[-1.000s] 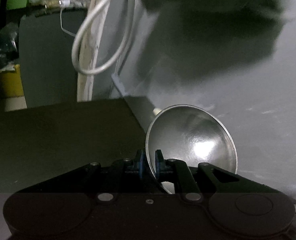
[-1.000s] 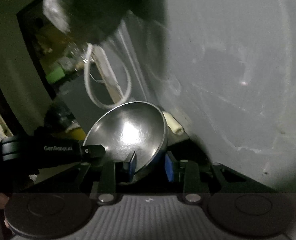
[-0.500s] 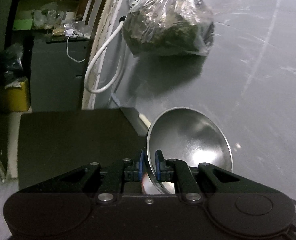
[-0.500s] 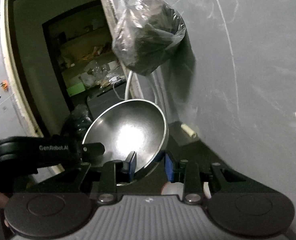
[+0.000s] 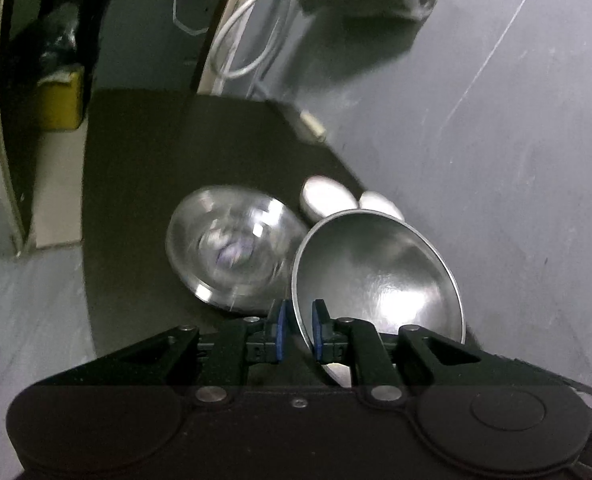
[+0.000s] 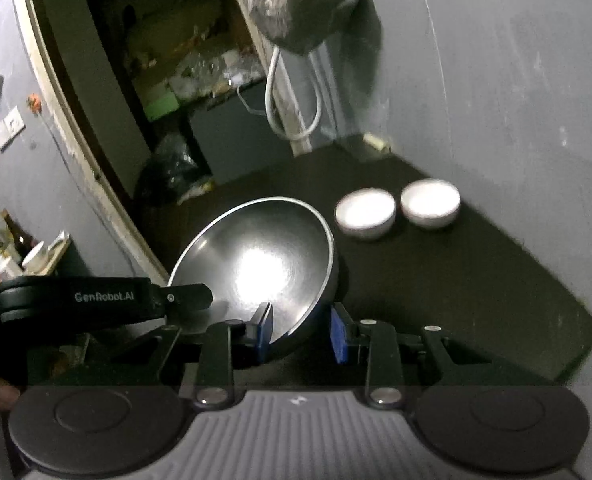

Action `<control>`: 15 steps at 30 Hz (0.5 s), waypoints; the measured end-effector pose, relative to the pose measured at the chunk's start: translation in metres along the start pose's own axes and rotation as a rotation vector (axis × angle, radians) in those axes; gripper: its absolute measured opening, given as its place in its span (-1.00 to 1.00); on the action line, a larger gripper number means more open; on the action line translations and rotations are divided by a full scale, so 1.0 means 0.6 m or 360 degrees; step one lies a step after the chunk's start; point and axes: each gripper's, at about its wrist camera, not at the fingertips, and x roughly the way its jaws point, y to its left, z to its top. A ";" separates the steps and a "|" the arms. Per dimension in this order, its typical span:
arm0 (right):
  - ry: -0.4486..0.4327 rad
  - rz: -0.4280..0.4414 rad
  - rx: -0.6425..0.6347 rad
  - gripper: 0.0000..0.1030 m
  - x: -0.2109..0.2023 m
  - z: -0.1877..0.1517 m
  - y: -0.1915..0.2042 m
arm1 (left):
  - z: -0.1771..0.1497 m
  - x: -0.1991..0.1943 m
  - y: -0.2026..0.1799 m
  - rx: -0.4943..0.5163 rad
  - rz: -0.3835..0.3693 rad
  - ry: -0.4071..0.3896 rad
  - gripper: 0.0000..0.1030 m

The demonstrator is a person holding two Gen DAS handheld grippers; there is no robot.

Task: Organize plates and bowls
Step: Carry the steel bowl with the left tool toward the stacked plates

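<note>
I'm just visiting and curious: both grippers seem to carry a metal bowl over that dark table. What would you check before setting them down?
1. Left hand-held gripper clamps its steel bowl's rim: ok.
2. Right hand-held gripper clamps its steel bowl: ok.
3. Held bowls tilted steeply, so level them first: not ok.
4. Steel plates already on the dark table, a possible stacking spot: ok.
5. Two small white bowls near the wall, apart from the held bowl: ok.
6. Picture sharpness for judging clearance: not ok, blurred.
</note>
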 end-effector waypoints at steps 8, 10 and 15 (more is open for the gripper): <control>0.0182 0.0023 -0.0031 -0.33 0.018 -0.060 0.005 | -0.069 0.007 0.022 0.0024 0.0147 0.0153 -0.71; 0.0229 0.0039 -0.0020 -0.33 0.030 -0.068 0.005 | -0.072 0.017 0.023 0.0016 0.0201 0.0198 -0.70; 0.0305 0.0057 -0.0012 -0.33 0.058 -0.076 0.000 | -0.069 0.036 0.025 0.0039 0.0274 0.0228 -0.68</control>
